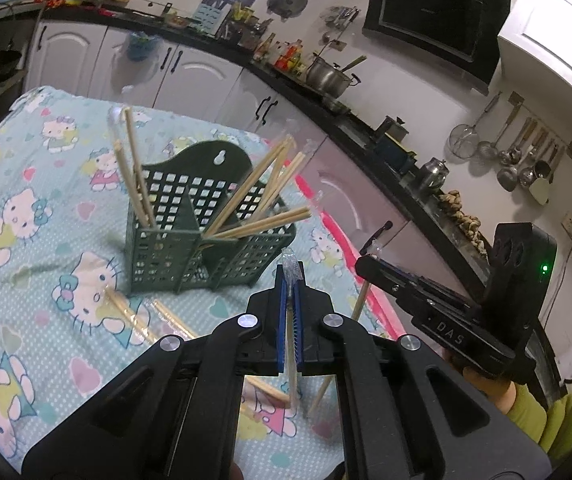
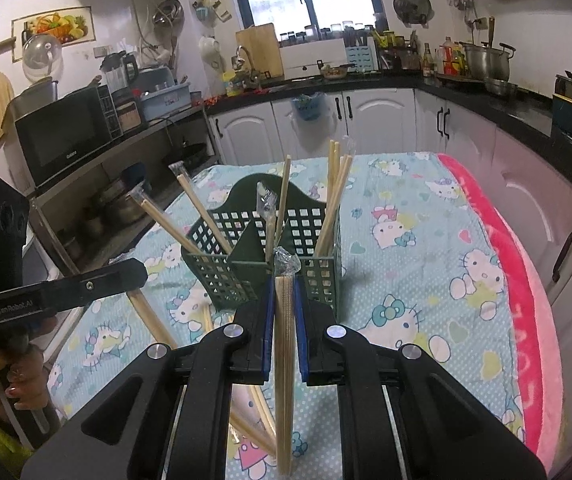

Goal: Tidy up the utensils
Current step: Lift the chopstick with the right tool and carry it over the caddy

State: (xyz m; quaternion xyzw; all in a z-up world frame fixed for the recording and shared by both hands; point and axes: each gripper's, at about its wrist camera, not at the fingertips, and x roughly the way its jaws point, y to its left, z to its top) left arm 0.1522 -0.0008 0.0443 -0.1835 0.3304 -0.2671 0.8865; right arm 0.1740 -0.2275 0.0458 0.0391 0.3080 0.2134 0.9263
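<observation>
Both tools (image 1: 290, 280) (image 2: 284, 292) tilt downward, each clamping wrapped chopsticks (image 2: 284, 360).

The left hand-held gripper (image 1: 290, 280), black with blue-padded fingers, has its jaws pinched nearly together on a thin clear-wrapped stick. The right hand-held gripper (image 2: 284, 288) of the same make clamps a wrapped pair of pale wooden chopsticks upright. Both tilt downward; a hand (image 2: 21, 364) with a yellow-green sleeve grips the left handle.

"DAS" on right gripper (image 1: 368, 264); "CenRobot.AI" on left gripper (image 2: 137, 274)
</observation>
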